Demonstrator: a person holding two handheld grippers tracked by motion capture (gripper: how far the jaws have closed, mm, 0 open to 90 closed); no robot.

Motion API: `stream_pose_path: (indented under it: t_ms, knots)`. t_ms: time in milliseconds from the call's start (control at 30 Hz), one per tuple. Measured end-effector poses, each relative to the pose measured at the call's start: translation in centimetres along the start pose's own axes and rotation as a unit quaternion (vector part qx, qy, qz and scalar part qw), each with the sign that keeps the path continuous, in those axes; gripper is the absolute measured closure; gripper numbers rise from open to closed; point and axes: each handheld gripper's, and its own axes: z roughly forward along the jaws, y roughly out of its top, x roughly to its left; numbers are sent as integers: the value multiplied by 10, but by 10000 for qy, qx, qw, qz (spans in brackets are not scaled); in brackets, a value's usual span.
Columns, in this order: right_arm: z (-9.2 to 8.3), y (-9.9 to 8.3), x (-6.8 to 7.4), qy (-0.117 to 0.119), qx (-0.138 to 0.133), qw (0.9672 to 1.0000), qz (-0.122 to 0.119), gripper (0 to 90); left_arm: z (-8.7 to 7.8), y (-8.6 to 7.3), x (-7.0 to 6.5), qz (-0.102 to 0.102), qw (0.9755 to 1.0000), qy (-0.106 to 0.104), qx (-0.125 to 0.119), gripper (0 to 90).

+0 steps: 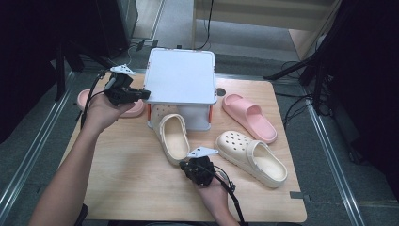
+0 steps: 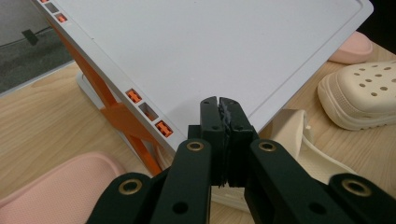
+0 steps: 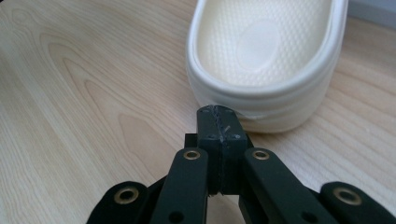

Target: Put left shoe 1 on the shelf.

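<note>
My right tongs [image 3: 218,112], closed and empty, sit at the heel of the cream clog [image 1: 172,136] lying half under the white rack [image 1: 180,75]. Left tongs [image 2: 219,105] (also closed) hover at the rack's edge. Step: pushing the clog in; next move needs a straight nudge.

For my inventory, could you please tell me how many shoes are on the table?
4: pink slide at left, pink slide at right, cream clog by the rack, cream clog front right. Others may hide under it.

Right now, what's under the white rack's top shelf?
The toe of one cream clog pokes under the rack. The top shelf covers the space behind it, so anything deeper is hidden.
</note>
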Motion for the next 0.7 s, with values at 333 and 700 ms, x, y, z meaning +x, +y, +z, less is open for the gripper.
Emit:
stream_pose_path:
  t_ms: [333,700]
  knots:
    - [7,25,2,145,-159,9998,-23,900,0,-1,0,-41,10000,5,-8,892]
    - [45,57,-10,87,-235,9997,-50,900,0,-1,0,-57,10000,12,-39,892]
